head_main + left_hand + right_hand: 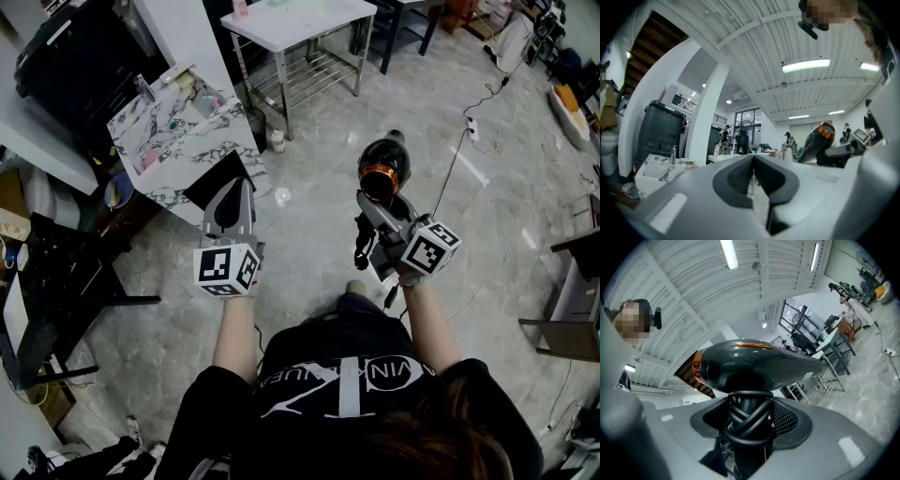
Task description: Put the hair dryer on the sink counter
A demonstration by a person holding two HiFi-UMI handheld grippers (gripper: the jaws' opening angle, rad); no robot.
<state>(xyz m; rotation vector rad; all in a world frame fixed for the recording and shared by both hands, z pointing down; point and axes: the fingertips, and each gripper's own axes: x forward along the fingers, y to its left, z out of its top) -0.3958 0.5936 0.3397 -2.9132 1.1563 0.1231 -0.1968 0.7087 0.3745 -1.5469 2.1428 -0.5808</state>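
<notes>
**Hair dryer held over the floor, clear of the table**

Nearest the head view's lens: the person's hair [427, 441] and dark printed shirt [337, 384], cut off by the lower edge. Both forearms reach forward from here.

Right hand-held gripper [375, 211]: pinching the handle of the hair dryer [384, 164]. In the right gripper view the two pads [787, 418] press on the handle, round which the black cord [747, 423] is wound. The lower handle is lost between the jaws. The dark body with its orange ring lies crosswise above them. In the head view the gripper covers most of the handle. A dark piece hangs below it, too small to identify.

Left hand-held gripper [234, 192]: jaws pressed together, with nothing between them in the left gripper view. In that view the dryer shows at the right, partly behind the gripper's own housing.

Position of the dryer: in the air above the grey marbled floor [309, 234], well apart from the marble-patterned table [178, 141], which stands to the left in the head view. The left gripper overlaps the table's near corner, and small items on its top cannot be made out. A white table [300, 19] is cut off by the upper edge.

Marker cubes [225, 269] sit at the rear of each gripper.
</notes>
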